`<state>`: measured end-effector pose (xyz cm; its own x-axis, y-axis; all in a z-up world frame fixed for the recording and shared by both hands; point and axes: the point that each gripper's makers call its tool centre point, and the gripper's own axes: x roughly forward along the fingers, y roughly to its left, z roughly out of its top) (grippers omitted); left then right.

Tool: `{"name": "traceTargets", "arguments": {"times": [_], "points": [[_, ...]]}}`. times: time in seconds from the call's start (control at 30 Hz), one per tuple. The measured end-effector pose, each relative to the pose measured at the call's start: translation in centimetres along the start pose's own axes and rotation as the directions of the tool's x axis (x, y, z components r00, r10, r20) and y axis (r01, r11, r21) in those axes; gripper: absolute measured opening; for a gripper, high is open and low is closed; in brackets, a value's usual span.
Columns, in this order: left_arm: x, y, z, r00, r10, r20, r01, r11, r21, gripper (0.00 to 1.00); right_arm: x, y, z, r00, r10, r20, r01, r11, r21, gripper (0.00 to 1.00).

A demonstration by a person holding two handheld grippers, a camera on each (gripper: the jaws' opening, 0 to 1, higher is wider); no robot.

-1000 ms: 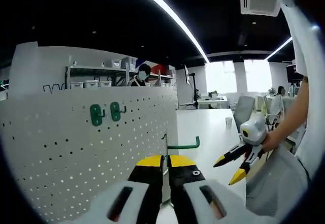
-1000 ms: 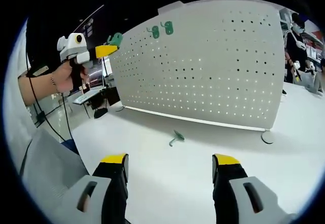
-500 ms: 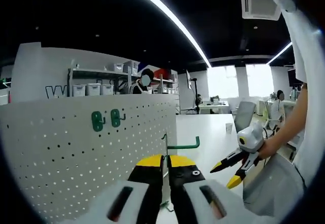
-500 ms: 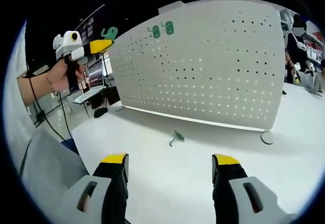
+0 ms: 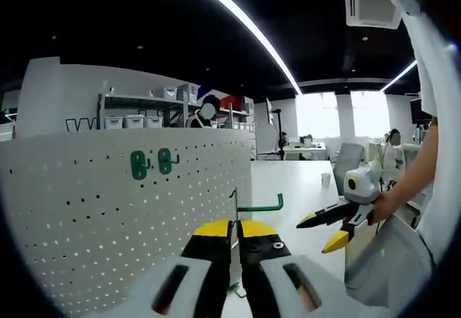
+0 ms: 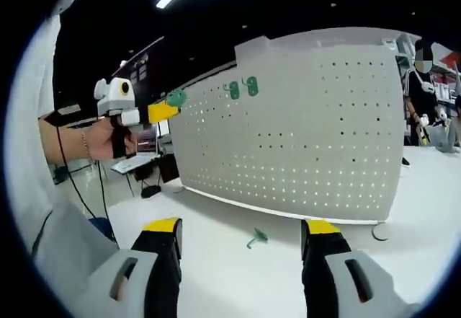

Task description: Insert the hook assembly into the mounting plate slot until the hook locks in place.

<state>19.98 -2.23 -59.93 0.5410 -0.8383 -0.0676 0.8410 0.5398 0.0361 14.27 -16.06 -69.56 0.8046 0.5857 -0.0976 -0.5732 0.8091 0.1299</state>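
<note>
Your left gripper (image 5: 235, 233) has its jaws pressed together on a green hook (image 5: 253, 206), held up near the end edge of the white pegboard (image 5: 108, 210). Two more green hooks (image 5: 150, 163) hang high on the pegboard's face. Your right gripper (image 6: 241, 235) has its jaws spread wide, holding nothing. A fourth green hook (image 6: 256, 239) lies on the white table (image 6: 230, 260) in front of the pegboard.

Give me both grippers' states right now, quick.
Left gripper: shut on the green metal hook.
Right gripper: open, holding nothing.
</note>
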Motion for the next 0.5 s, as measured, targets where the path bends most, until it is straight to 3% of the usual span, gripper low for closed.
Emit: {"name": "traceTargets", "arguments": {"times": [0.07, 0.2, 0.5], "points": [[0.0, 0.0, -0.1, 1.0, 0.001, -0.002, -0.001, 1.0, 0.0, 0.03, -0.1, 0.7, 1.4, 0.997, 0.03, 0.066, -0.031, 0.999, 0.009, 0.64], [0.0, 0.1, -0.2, 1.0, 0.004, -0.004, -0.004, 1.0, -0.002, 0.03, -0.2, 1.4, 2.6, 0.991, 0.06, 0.121, -0.064, 0.998, 0.027, 0.63], [-0.1, 0.1, -0.3, 1.0, 0.011, -0.002, -0.011, 1.0, -0.005, 0.03, 0.7, 2.6, 3.4, 0.988, 0.102, 0.119, -0.108, 0.993, 0.044, 0.58]]}}
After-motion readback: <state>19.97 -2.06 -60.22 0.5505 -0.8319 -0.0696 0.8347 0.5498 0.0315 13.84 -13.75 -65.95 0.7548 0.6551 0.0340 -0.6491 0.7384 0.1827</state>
